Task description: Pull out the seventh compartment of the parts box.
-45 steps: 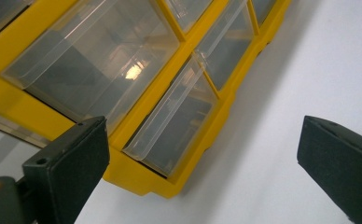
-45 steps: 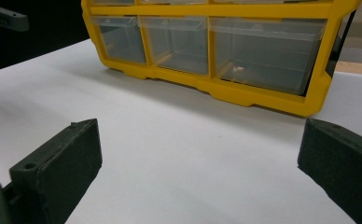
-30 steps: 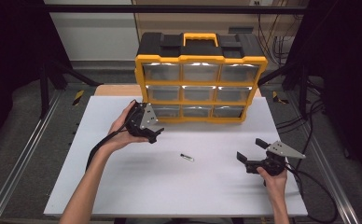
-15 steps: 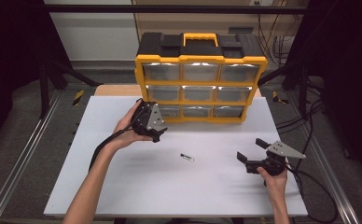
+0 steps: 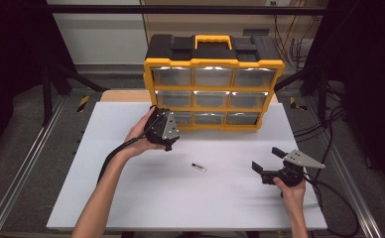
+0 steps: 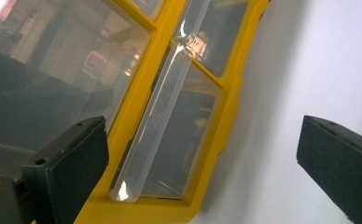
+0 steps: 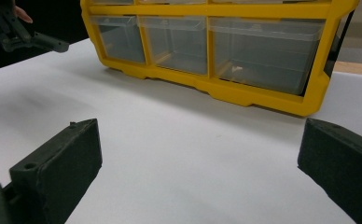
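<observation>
The left gripper [image 5: 166, 130] is held up against the bottom-left drawer [image 5: 180, 118] of the yellow organizer [image 5: 213, 89], its jaws spread wide with nothing between them. In the left gripper view the drawer's [image 6: 170, 140] clear front lip lies just ahead of the jaws, closer to the left-hand jaw, while the right-hand jaw stands over bare white table [image 6: 281, 93] beside the organizer's [image 6: 137, 102] yellow frame. Whether a jaw touches the drawer cannot be told.

A little behind this gripper, toward the person, a small dark part [image 5: 198, 167] lies flat on the table [image 5: 131, 198], apart from both grippers.

Farther off, the right gripper [image 5: 269, 164] rests low near the table's right edge, jaws also wide apart and holding nothing. Its own view looks across open table [image 7: 193, 154] to the organizer's [image 7: 244, 95] bottom row of clear drawers, well ahead of it, with the left gripper [image 7: 32, 41] at the far left.
</observation>
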### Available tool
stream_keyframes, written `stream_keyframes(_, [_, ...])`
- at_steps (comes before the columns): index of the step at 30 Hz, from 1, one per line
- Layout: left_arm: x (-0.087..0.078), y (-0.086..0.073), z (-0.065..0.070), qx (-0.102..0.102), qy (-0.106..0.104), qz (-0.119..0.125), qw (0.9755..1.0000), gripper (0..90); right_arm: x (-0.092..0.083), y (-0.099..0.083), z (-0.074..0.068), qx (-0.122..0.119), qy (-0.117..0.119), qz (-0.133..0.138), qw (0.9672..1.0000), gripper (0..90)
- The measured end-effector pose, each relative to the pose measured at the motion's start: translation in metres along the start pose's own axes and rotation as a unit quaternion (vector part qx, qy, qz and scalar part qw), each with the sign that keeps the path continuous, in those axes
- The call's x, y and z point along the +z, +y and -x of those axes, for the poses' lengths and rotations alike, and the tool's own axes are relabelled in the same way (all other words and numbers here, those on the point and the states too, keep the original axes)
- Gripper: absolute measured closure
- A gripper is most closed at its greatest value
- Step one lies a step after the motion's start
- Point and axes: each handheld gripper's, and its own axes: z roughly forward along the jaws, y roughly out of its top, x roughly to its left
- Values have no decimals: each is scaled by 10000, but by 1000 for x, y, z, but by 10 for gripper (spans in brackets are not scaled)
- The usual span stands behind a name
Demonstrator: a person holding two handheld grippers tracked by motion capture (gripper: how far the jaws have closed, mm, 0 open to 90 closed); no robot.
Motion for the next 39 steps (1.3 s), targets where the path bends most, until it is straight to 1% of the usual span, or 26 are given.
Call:
stream_keyframes(3, [3,0,0,113,25,-64,9999,24,0,0,0,10,-1,-3,10000,4])
stream_keyframes(5, [6,0,1,130,27,-61,9999,24,0,0,0,7,-5,-3,10000,4])
stream_keyframes(6, [6,0,1,194,41,-96,9998,24,0,0,0,6,-4,-3,10000,4])
stream_keyframes(11, [12,-1,3,329,71,-62,9994,24,0,0,0,6,-5,-3,10000,4])
stream_keyframes(12, [12,0,3,429,78,-116,9990,25,0,0,0,8,-6,-4,10000,4])
stream_keyframes(13, [13,-1,3,449,80,-121,9989,27,0,0,0,8,-15,-2,10000,4])
stream_keyframes(14, [14,-1,3,529,92,-181,9984,27,0,0,0,7,-14,-1,10000,4])
stream_keyframes(21, [21,-3,4,706,110,-241,9972,42,-1,0,0,22,-12,6,10000,4])
stream_keyframes(28, [27,-5,5,931,208,-300,9950,70,0,0,0,10,-13,-1,10000,4])
stream_keyframes(29, [27,-5,5,931,208,-300,9950,77,-1,0,0,16,-17,6,10000,4])
stream_keyframes(31, [29,-5,7,1057,255,-343,9935,90,-1,0,0,22,-11,6,10000,4])
stream_keyframes(36, [32,-4,9,1243,392,-396,9907,126,0,0,0,14,-20,6,10000,4])
stream_keyframes(37, [33,-4,10,1258,407,-391,9904,133,-1,0,0,23,-18,4,10000,4])
stream_keyframes(39, [34,-4,11,1365,481,-439,9885,146,-1,0,0,21,-10,6,10000,4])
